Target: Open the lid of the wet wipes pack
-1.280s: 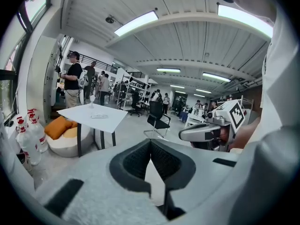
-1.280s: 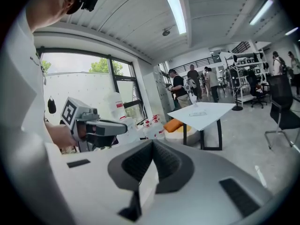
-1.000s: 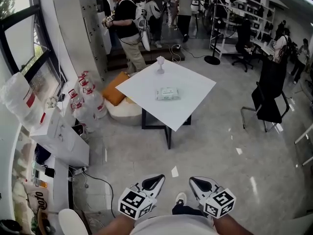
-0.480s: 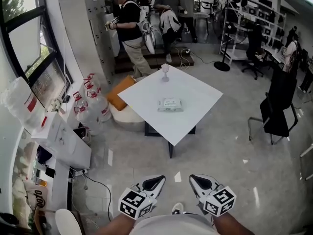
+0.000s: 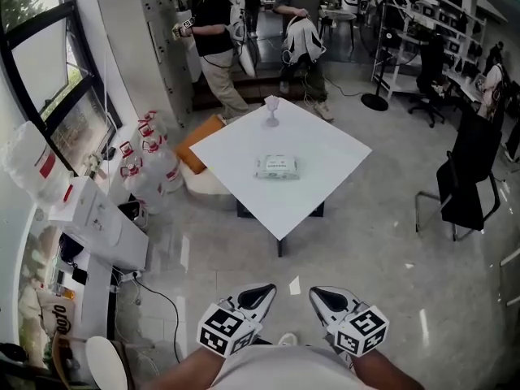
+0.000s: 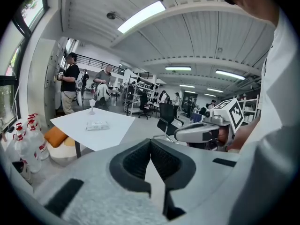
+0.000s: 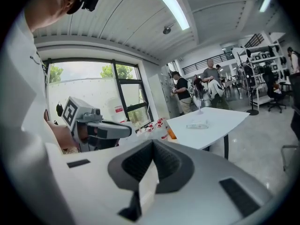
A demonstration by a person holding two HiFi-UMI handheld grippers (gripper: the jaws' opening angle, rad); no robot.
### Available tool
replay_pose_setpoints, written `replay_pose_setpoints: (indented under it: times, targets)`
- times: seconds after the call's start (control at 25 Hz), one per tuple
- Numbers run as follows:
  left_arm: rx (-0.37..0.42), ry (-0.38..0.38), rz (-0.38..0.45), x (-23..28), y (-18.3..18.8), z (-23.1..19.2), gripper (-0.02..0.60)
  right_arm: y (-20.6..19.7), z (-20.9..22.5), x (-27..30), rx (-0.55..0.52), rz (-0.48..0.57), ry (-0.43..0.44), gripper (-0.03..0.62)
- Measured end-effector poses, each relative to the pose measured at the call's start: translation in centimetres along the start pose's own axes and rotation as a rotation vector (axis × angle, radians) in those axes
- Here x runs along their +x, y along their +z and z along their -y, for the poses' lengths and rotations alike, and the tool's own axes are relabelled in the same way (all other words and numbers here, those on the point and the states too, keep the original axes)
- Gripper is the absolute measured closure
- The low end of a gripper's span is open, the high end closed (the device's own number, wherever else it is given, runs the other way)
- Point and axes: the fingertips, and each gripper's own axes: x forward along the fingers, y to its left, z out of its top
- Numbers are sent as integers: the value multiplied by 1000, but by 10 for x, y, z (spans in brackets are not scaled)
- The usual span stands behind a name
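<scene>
Fingers are pressed together on nothing at left gripper and right gripper | wet wipes pack is laid at centre of table, well apart from both | risk: pack is slid across table if lid is pried with 1 gripper, unpinned

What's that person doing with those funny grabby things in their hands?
A person holds tongs in each hand, the left tongs and the right tongs, low in front of their body. Both are shut and hold nothing. The wet wipes pack they are meant to open lies flat on the white table across the floor, well out of reach, and nothing is touching it. A small glass stands near the table's far corner.
</scene>
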Motion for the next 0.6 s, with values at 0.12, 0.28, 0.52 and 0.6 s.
replay_pose_setpoints:
  times: [0.12,0.28,0.52,0.6]
  targets:
    - [-8,8,-18,6,-1,0,581,-1,9,-2,17,-6,1,588]
    - [-8,15,-22,16,2,-4,581,-2,20,0,28,-6,1,586]
    - [-18,-3,-39,30,-5,-16,581,-6,31,11,37,-16,-9,588]
    - [-22,-9,-43,39,-5,-23,581,-7,36,16,38,-25,-15,586]
